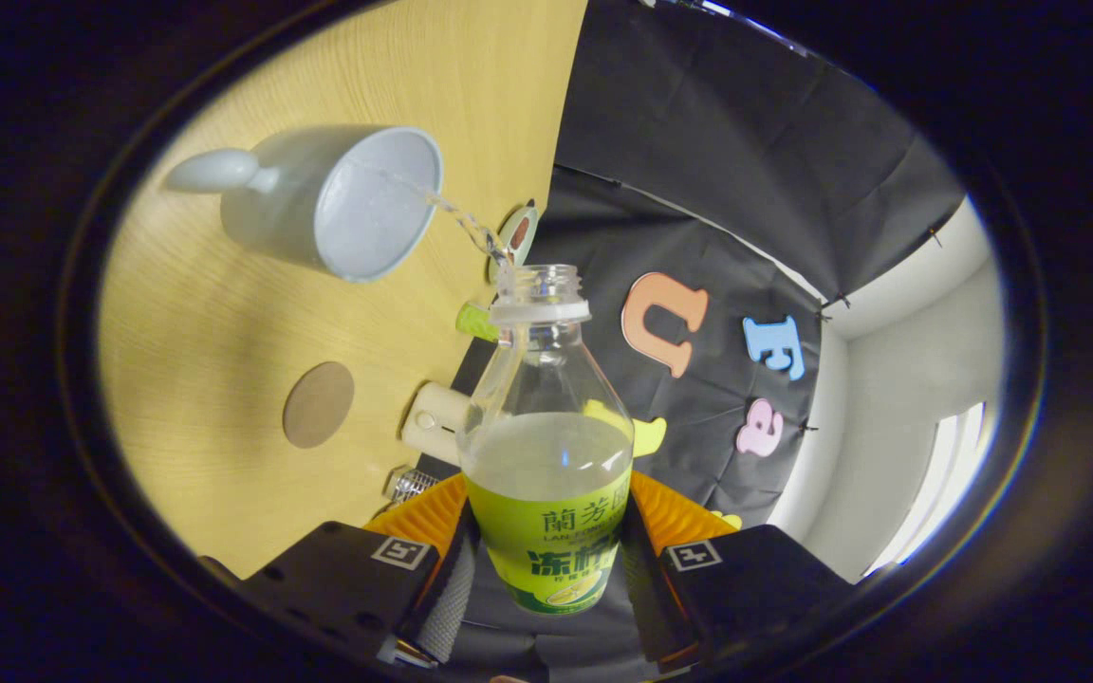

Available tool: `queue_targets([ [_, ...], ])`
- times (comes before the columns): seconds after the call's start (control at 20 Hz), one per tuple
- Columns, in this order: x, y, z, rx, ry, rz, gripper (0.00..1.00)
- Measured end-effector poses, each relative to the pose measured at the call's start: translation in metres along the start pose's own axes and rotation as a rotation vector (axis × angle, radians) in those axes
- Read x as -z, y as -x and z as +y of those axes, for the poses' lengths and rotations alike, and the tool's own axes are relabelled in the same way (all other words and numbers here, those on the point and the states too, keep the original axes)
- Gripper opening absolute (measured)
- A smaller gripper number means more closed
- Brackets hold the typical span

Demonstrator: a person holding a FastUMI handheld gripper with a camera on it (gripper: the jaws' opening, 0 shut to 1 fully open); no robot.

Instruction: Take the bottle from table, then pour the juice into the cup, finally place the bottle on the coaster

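My gripper [546, 545] is shut on a clear bottle [546, 446] with a green label, both fingers pressing its lower body. The bottle is uncapped and tipped over, its mouth pointing toward the pale blue cup [338, 201] that stands on the wooden table [214, 323]. A thin stream of pale juice [456, 216] runs from the bottle's mouth over the cup's rim. Pale liquid fills the bottle's lower part. A round brown coaster [318, 404] lies flat on the table, nearer the fingers than the cup.
A cream cylindrical object [433, 422] and a small metallic item [406, 484] sit at the table's edge beside the bottle. A small oval thing [518, 232] and a green piece [476, 321] lie near the bottle's neck. The booth's black cloth wall [727, 190] rises beyond.
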State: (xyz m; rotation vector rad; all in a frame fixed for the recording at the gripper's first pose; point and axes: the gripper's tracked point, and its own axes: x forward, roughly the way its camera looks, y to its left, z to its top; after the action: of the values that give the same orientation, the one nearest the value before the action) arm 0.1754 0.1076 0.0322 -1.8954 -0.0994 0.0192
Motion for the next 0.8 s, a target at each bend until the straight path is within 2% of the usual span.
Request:
queue_targets([
  [0.8,-0.002,0.003,-0.025,0.040,0.085,-0.009,0.76],
])
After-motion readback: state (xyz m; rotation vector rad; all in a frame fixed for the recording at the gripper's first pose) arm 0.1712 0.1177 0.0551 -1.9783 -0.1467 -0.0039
